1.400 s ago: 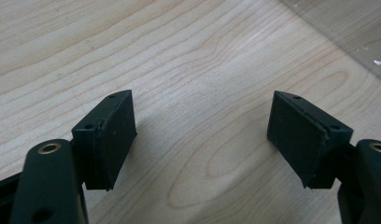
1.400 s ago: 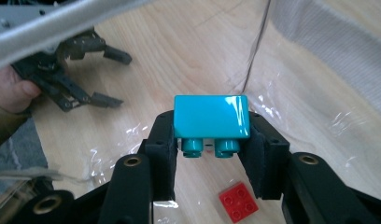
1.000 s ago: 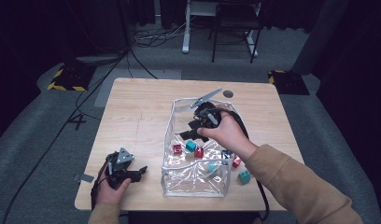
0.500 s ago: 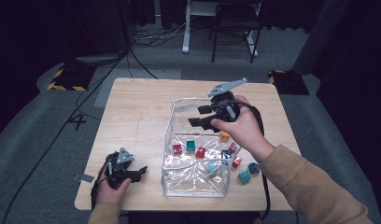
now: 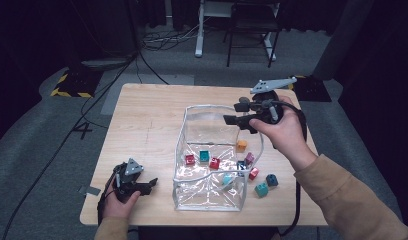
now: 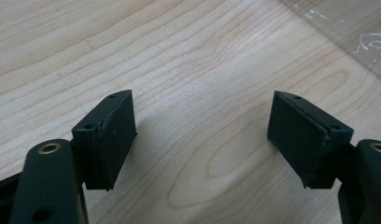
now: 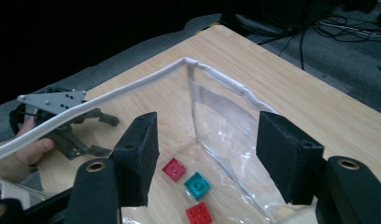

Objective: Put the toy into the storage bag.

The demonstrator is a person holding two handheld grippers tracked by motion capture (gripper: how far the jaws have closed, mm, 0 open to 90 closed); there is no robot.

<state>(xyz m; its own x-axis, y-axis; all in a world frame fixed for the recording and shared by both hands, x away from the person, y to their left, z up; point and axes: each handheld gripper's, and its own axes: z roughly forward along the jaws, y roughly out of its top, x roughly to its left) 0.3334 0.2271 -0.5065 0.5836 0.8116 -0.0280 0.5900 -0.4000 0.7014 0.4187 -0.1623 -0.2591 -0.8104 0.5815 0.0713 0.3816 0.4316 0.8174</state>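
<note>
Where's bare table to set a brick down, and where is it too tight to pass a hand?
Bare wood lies left of the clear bag, from the far edge toward the left gripper, and behind the bag. It is tight on the bag's right: loose bricks sit by the near right corner, below the right gripper. The bag's floor holds bricks mid-way; its far part is free.

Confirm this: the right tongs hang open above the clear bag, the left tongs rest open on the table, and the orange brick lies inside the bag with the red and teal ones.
Wrong on the orange brick. In the high view it lies on the table just outside the clear bag, by its right wall. The rest holds: right tongs open above the bag, left tongs open on the table.
</note>
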